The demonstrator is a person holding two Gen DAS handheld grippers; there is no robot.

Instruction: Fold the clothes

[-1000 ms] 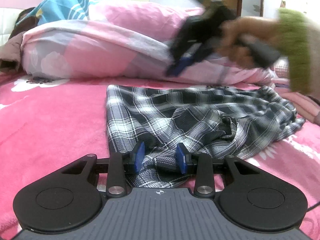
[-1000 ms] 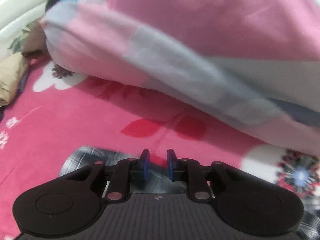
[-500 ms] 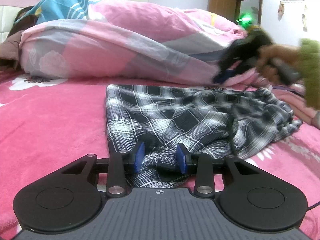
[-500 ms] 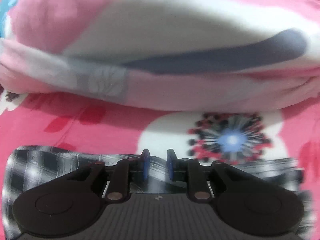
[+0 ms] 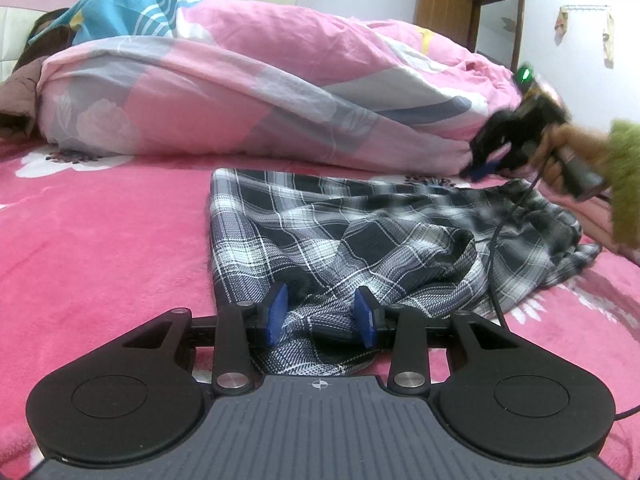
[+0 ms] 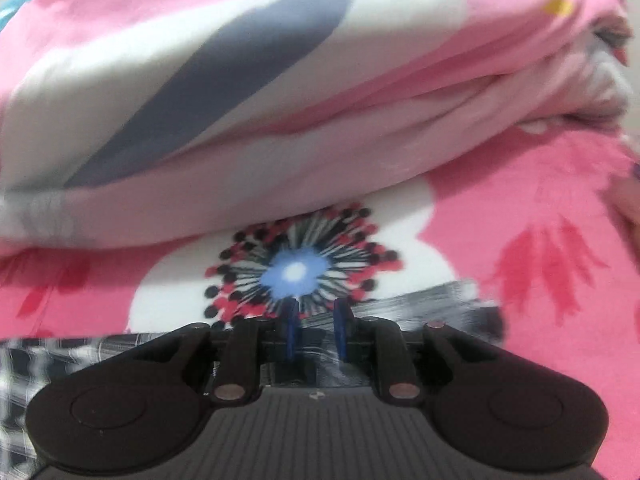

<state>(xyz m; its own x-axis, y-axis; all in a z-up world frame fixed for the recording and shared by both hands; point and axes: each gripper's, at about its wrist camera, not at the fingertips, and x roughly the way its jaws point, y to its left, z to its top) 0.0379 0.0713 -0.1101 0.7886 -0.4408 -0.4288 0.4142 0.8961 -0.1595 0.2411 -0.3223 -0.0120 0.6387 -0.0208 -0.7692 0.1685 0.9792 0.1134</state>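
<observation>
**Plaid garment on a pink bed, one gripper at each end**

Left gripper (image 5: pixel 321 316), nearest in the left wrist view, lies low at the near edge of the plaid garment (image 5: pixel 360 236). Its two blue pads (image 5: pixel 277 312) stand apart with a bunched fold of the checked cloth rising between them; the cloth fills the gap and meets both pads, so the gripper is grasping that fold. The garment, black, grey and white, spreads away from this grip across the pink bed cover (image 5: pixel 100 240): flat with a straight edge on the left side of the view, rumpled into ridges toward the right. A thin dark cable (image 5: pixel 494 252) trails over the rumpled part.

At the garment's far right end, the right gripper (image 5: pixel 482 168) is held by a hand (image 5: pixel 560 152) emerging from a green sleeve (image 5: pixel 626 176); a green light (image 5: pixel 524 75) glows on its top. It is blurred here. In the right wrist view the right gripper (image 6: pixel 316 334) shows a narrow gap between its pads, with nothing in that gap; plaid garment (image 6: pixel 432 308) lies beneath and beyond the tips, on a white flower print (image 6: pixel 296 272) of the bed cover (image 6: pixel 540 200).

Farthest back, a rolled pink and grey quilt (image 5: pixel 248 92) runs along the bed, with a wooden door (image 5: pixel 444 4) behind it. No container appears in either view.
</observation>
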